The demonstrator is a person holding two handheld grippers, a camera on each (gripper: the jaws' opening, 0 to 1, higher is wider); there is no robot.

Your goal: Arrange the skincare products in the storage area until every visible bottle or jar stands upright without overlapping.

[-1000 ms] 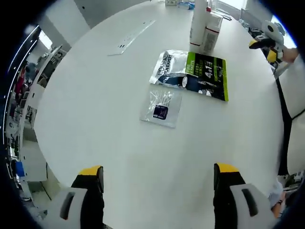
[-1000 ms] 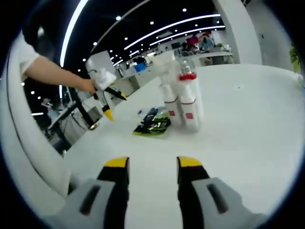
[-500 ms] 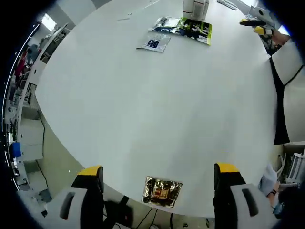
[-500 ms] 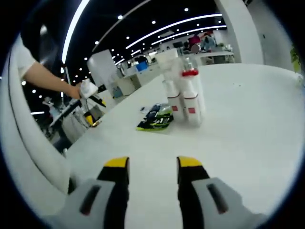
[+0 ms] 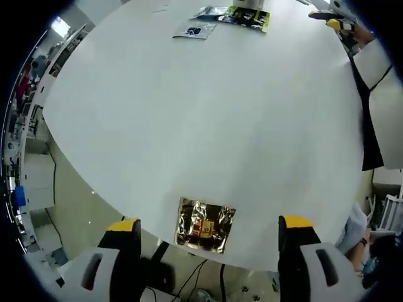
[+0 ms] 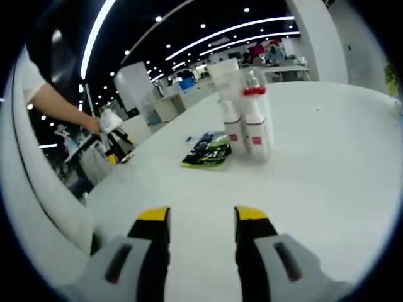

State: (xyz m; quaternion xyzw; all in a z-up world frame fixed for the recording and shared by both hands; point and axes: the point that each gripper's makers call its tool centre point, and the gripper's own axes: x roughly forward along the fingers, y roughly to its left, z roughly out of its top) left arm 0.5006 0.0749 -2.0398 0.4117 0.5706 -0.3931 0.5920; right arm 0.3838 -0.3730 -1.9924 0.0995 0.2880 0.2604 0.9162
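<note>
Left gripper wide, empty, gold sachet between jaws at surface edge. Right gripper narrow, empty; bottles upright at 12 o'clock.

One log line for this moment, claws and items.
left claw: open, above gold sachet at table edge | right claw: open, empty | bottles: upright | green packet: flat

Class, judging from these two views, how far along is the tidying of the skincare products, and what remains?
Done: the white bottles already stand upright together on the table.
In hand: nothing. The left claw hangs open over a gold sachet at the table's edge; the right claw is open and empty.
Left: the green packet and small clear sachet lie flat, and the gold sachet sits apart from the group.
</note>
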